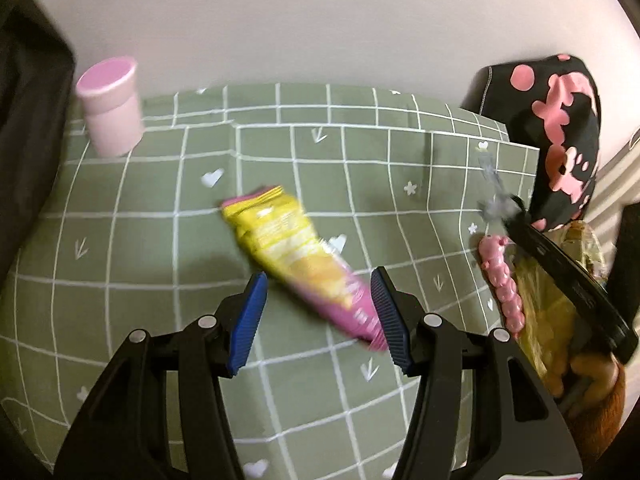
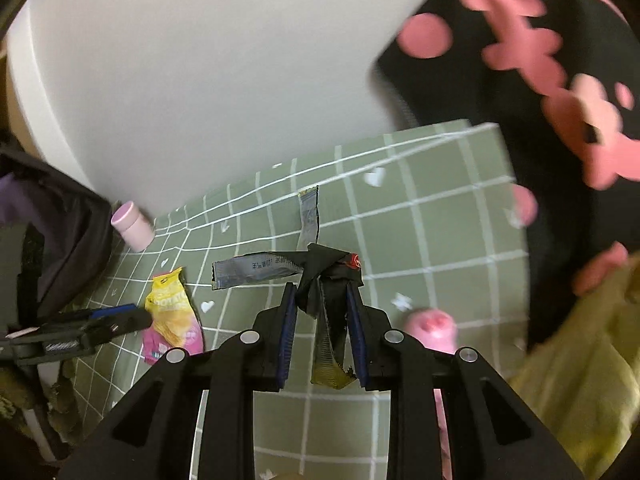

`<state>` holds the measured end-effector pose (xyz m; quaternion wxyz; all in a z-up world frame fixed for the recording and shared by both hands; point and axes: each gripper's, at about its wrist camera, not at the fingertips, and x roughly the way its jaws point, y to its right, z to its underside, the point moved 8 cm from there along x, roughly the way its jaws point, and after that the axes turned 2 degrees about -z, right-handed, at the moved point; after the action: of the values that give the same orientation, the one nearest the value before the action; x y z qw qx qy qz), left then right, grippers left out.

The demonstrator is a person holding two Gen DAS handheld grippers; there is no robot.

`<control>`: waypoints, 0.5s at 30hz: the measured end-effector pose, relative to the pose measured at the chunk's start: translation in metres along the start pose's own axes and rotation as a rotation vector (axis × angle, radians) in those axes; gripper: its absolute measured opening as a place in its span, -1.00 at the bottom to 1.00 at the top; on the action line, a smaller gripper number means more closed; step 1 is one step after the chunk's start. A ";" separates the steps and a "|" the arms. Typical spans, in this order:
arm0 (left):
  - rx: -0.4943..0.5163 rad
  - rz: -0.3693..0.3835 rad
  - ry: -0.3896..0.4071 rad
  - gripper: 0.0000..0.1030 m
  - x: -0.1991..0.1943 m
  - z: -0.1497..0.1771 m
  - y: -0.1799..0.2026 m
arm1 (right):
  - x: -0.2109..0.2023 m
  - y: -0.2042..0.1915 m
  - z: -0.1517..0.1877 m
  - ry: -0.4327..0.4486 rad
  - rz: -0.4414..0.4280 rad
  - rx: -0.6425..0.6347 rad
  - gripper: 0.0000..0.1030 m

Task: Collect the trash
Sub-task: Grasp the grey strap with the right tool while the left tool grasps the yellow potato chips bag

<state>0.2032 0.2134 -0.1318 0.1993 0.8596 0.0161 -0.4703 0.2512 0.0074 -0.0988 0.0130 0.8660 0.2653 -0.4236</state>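
Left wrist view looks down on a sage-green cloth with a white grid and small hearts [image 1: 160, 240] spread over the desk. The left gripper [image 1: 320, 312] has its blue-padded jaws spread, pressing on nothing; a crinkled yellow and pink snack wrapper [image 1: 296, 256] lies flat on the cloth, its pink end reaching between them and lying just beside the right-hand pad. A pale pink cylindrical jar with a pink lid [image 1: 110, 108] stands upright at the far left corner of the cloth, well apart from the wrapper. At the right edge sit a black fabric bag with pink shapes [image 1: 560, 128] and a row of small pink pig figures [image 1: 504, 276].

Right wrist view shows the right gripper [image 2: 322, 324] with its jaws pinching a knotted bundle of dark, crumpled foil sachet wrappers [image 2: 324, 276]. One grey strip sticks out to the left, another points away, and a frayed olive end hangs down between the pads. The bundle is lifted clear of the cloth. The yellow and pink wrapper appears at lower left, next to the other gripper's tip.
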 end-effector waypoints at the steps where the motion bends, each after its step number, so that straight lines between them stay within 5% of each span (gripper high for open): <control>1: 0.013 -0.033 -0.001 0.00 0.005 0.000 0.003 | -0.005 0.003 0.002 0.006 0.006 0.006 -0.54; 5: 0.009 -0.156 -0.029 0.00 0.021 0.004 0.003 | -0.026 0.016 0.011 0.035 0.040 0.041 -0.54; 10: -0.042 -0.153 -0.073 -0.01 0.030 0.017 0.004 | -0.051 0.032 0.025 0.045 0.070 0.076 -0.54; 12: -0.029 -0.134 -0.077 -0.41 0.030 0.023 0.008 | -0.059 0.034 0.031 0.050 0.079 0.089 -0.54; 15: -0.016 -0.103 -0.078 -0.76 0.027 0.029 0.013 | -0.071 0.038 0.038 0.060 0.084 0.104 -0.54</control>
<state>0.1982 0.1868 -0.1632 0.1821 0.8371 0.0562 -0.5127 0.2057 -0.0666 -0.0782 -0.0221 0.8882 0.2065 -0.4099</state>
